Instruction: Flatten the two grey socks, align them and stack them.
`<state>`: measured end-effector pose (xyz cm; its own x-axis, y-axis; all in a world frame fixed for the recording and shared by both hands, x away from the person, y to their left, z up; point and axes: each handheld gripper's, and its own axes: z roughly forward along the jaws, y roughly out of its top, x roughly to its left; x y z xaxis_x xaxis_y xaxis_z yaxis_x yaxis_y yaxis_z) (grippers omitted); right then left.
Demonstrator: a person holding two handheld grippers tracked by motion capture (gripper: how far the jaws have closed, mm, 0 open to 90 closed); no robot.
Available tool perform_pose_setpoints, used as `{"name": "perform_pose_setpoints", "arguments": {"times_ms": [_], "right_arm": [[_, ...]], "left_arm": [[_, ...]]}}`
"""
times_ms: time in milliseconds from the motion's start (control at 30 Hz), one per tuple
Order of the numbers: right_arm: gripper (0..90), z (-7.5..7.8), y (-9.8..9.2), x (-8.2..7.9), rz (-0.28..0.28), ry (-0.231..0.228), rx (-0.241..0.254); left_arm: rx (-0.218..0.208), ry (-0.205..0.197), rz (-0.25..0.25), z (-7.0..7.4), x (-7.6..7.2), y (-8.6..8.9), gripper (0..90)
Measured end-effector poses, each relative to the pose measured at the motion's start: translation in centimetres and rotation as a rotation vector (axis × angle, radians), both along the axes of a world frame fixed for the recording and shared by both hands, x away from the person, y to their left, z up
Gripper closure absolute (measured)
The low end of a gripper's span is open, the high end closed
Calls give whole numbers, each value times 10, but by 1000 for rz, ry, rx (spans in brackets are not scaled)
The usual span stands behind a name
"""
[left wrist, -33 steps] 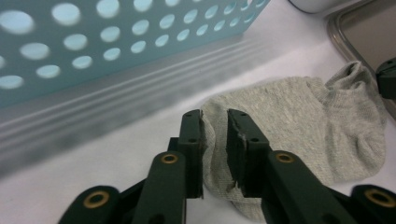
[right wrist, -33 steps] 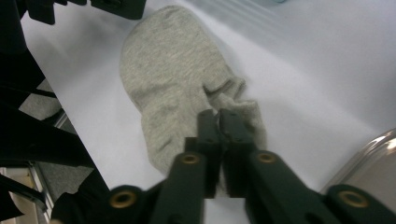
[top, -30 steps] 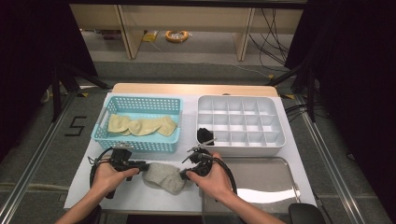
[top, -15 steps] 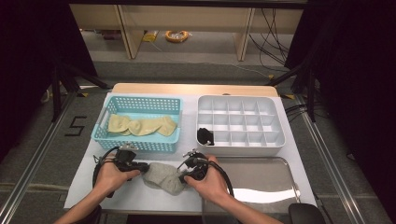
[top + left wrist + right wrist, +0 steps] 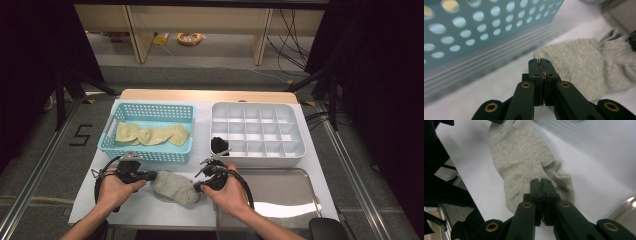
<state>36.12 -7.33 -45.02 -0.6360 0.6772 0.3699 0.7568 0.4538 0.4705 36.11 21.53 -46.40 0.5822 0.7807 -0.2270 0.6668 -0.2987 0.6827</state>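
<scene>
Grey sock [image 5: 176, 188] lengthwise between grippers

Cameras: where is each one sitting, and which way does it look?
High view: above the person's side, looking forward and down at the white table; forearms, both hands, left gripper and right gripper show.
Left gripper view: rides that gripper, facing the soft grey sock and the turquoise plastic basket; black jaws closed.
Right gripper view: rides that gripper, looking along the sock; jaws closed.
All share the sock.
</scene>
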Motion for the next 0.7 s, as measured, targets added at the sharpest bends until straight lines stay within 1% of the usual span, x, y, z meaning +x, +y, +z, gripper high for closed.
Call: {"name": "perform_pose_setpoints", "arguments": {"times_ms": [33,67,100,133,167,200,233,267,300,333,367,400,433,467,500,533,567,600,633,667,700], "right_arm": [[896,2,-1,0,11,-4,20],[896,3,-3,1,14,-11,21],[896,6,-4,0,1,-3,22],[896,8,-7,1,8,-24,31],[896,10,-9,1,3,-36,29],[896,12,-11,1,1,-32,29],[896,14,-12,1,-14,-11,37],[896,14,-15,4,-4,-39,31],[896,16,-15,3,-21,-14,34],[895,15,-17,7,-7,-47,23],[896,15,-18,8,-7,-45,17],[895,14,-18,9,3,-50,20],[895,13,-17,9,-3,-38,18],[895,12,-17,9,-8,-41,-2],[895,10,-16,10,7,-53,1],[895,9,-15,10,4,-43,-2],[894,7,-14,11,8,-49,-10],[892,5,-13,11,5,-46,-15],[891,3,-13,12,22,-57,-14],[889,3,-13,12,20,-61,-17],[885,1,-13,12,24,-64,-21]], "left_arm": [[-11,-8,4,2,-2,0,879],[-8,-12,-3,5,-5,2,878],[-28,-23,0,7,-9,2,878],[-48,-33,5,7,-11,2,878],[-49,-31,-6,9,-14,3,878],[-63,-28,-4,9,-17,3,878],[-83,-26,5,8,-20,2,877],[-98,-16,6,8,-22,1,877],[-88,-13,-3,7,-24,2,877],[-92,-10,-4,5,-25,1,877],[-83,-8,-4,3,-27,-1,876],[-83,-8,-4,3,-27,-1,877],[-69,1,-14,-1,-28,-2,876],[-53,18,-22,-3,-28,-2,876],[-54,18,-17,-5,-28,-4,875],[-40,23,-23,-7,-28,-4,875],[-45,37,-17,-9,-28,-5,873],[-27,46,-34,-9,-27,-4,870],[-27,61,-37,-10,-27,-5,864],[-30,72,-39,-10,-27,-6,855],[-21,57,-39,-10,-27,-6,847]]}}
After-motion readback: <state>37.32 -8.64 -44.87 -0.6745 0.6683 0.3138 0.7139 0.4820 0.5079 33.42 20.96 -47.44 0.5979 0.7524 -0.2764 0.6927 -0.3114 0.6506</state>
